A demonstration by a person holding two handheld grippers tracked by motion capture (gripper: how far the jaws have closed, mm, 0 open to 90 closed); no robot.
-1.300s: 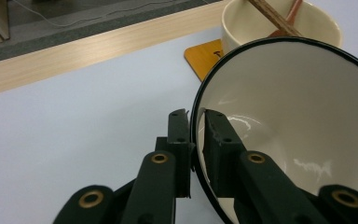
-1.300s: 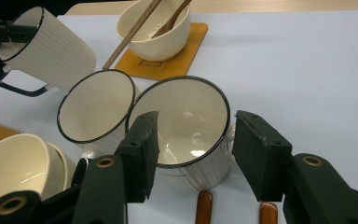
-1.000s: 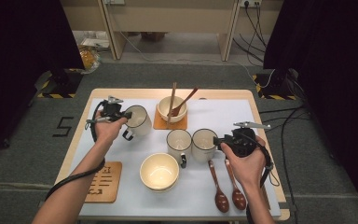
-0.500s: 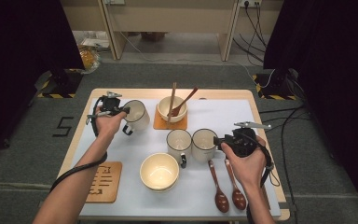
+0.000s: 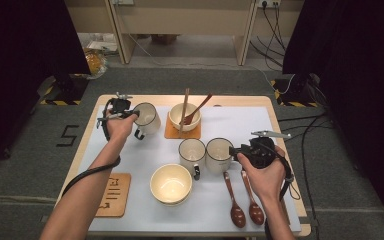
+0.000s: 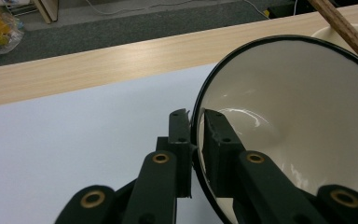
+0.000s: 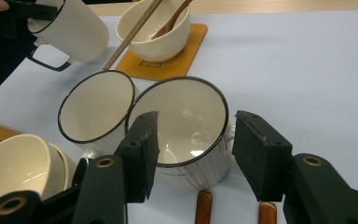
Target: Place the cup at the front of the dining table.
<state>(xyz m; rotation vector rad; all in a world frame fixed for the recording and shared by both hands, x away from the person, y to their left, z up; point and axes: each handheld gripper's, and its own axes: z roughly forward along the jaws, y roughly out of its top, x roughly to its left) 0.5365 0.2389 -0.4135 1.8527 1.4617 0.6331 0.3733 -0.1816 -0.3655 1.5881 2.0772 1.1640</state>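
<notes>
While tilted, cream mug [image 5: 147, 119] rim-clamped in left claw [image 6: 195, 135]; right claw [image 7: 193, 149] apart, flanking another mug [image 7: 186, 135].

Lab / recording studio setup, not home kitchen. Small wooden table [image 5: 240, 99] stands alone on grey carpet floor [image 5: 190, 80], white sheet [image 5: 260, 130] over top. Black curtains [image 5: 25, 35] hang both sides. Yellow-black hazard tape [image 5: 60, 102] at stand feet. Cables [image 5: 280, 20] run to wall sockets behind. Number 5 marked on floor [image 5: 68, 136] left of table. Plain beige desk legs [image 5: 122, 30] at back. Tableware staged neatly: mugs, bowls, spoons, coasters. Person's hands work handheld grippers with trailing cables.
</notes>
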